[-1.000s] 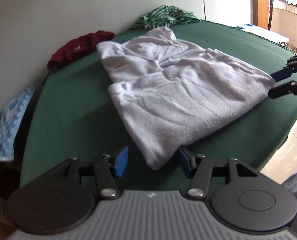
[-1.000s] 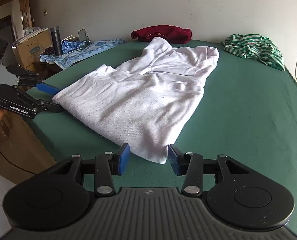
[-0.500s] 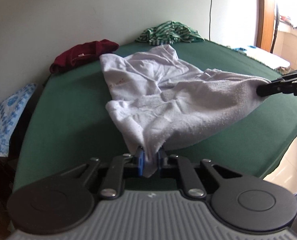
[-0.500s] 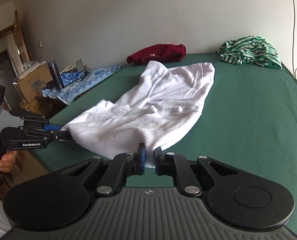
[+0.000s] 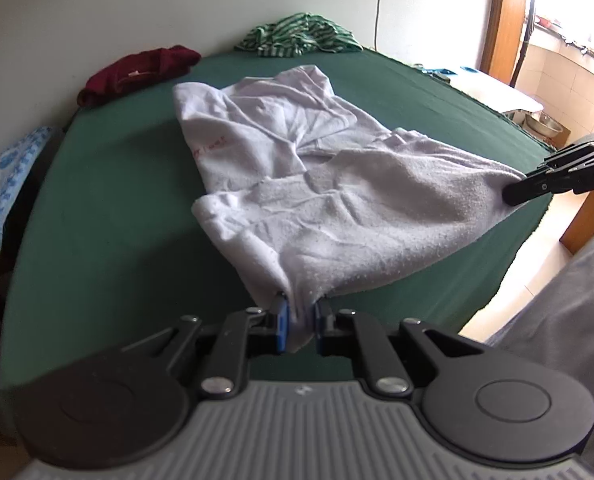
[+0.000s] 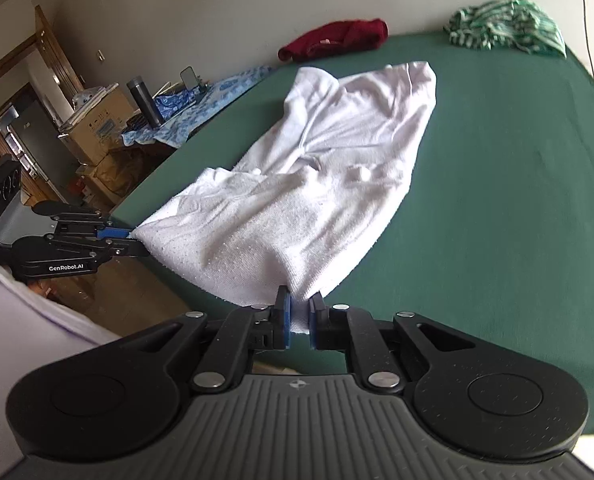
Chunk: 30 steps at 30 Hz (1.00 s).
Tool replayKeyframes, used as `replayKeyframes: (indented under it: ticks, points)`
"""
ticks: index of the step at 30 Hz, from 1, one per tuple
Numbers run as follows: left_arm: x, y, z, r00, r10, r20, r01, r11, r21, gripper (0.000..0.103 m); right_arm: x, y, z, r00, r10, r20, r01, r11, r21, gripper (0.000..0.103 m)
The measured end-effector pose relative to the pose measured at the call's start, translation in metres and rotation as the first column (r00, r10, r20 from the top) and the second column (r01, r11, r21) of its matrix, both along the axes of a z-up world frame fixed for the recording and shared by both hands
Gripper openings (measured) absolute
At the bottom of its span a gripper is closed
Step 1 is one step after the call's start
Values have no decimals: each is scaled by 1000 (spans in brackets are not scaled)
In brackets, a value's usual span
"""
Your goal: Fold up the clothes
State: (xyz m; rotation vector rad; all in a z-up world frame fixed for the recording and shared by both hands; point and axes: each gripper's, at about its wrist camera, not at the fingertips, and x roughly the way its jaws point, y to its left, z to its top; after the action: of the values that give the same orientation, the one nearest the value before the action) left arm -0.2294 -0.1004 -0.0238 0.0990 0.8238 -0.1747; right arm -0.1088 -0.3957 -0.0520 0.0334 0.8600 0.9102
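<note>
I had both grippers clamped on the near hem of a white garment (image 5: 337,216) that lay spread across a dark green table (image 5: 109,216). My left gripper (image 5: 300,322) pinched one bottom corner between its blue pads, jaws clenched tight on the fabric, and my right gripper (image 6: 299,322) did the same with the other bottom corner. In the left wrist view the right gripper showed at the far right edge, biting the cloth where it reached the table's edge; in the right wrist view the left gripper (image 6: 131,242) showed at the left, likewise closed on the hem. The hem was lifted off the table between the two grips, hanging in a shallow sag, while the upper part of the garment rested wrinkled on the green surface, stretching away from me toward the wall. A dark red garment (image 6: 337,40) lay bunched at the far edge against the wall, and a green striped garment (image 6: 505,26) lay crumpled at the far corner, both well apart from the white one. A blue patterned cloth (image 6: 201,104) covered a lower surface beside the table, with a dark bottle (image 6: 145,100) standing on it.
</note>
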Motion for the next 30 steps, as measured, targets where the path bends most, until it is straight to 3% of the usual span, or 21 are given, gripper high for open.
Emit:
replayKeyframes:
  ticks: [7,15,20,24,30]
  points:
    - [25,22,31,999,7,31,-5,998,-60,15,21,-4,21,999,-32,-11,33,996,86,9]
    - [95,56,49,995,13,98,1,990,-143,14,77,11,49,987,-159,25,149,962,227,9]
    - [151,72,36,996,10,83,3,989,-151,14,121,30,38,969,-247,8,239,944,226,9]
    - [190,81,16,999,9,51,0,986,-168,15,143,42,19,954,-301,4,295,939,175,9]
    - [220,93,-2,1000,25,11,-22,975,-222,15,163,49,2,929,-368,-34,368,917,155,9]
